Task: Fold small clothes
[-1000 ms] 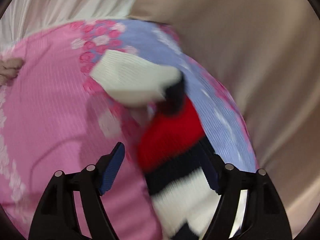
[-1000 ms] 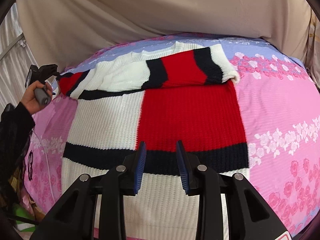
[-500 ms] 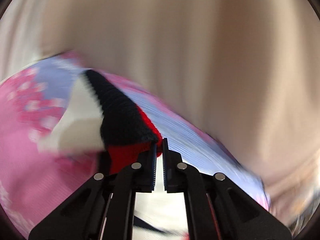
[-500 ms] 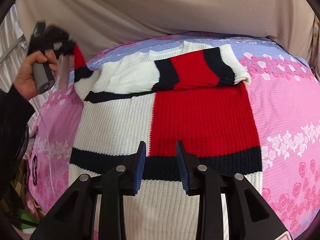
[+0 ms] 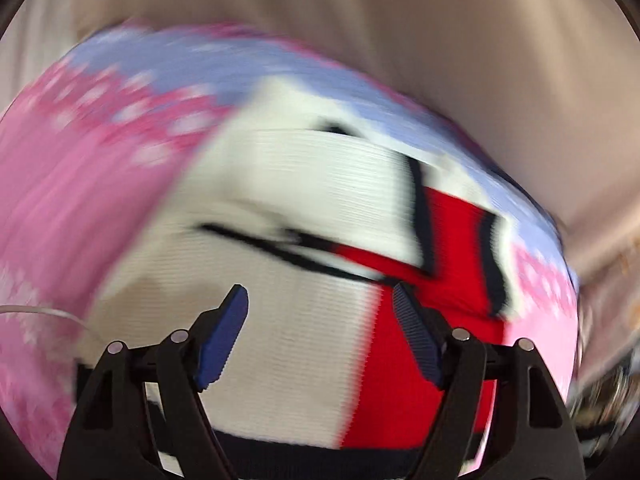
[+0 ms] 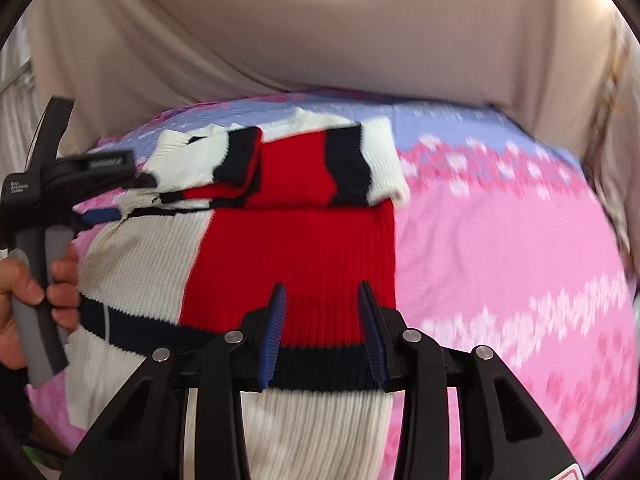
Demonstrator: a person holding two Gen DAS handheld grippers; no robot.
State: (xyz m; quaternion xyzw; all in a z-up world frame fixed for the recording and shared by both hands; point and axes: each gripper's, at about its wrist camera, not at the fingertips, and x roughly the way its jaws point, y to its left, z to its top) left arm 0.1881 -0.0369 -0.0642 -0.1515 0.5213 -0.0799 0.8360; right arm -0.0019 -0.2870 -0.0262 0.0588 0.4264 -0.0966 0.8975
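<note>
on bedspread [image 6: 500,248], sweater [image 6: 304,248] sleeves folded

Beige draped curtain [image 6: 320,32] hangs behind pink floral bedsheet [image 6: 500,260].

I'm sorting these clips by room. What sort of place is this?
Probably a bedroom: a knitted sweater lies on a pink and lilac rose-print bedspread, seemingly over a bed, with beige cloth draped behind it. Nothing else in view confirms the room.

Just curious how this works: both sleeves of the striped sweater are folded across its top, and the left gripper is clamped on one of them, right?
Not quite. The left gripper is open with nothing between its pads, having just let go, as the left wrist view shows. Both sleeves do lie folded across the sweater.
</note>
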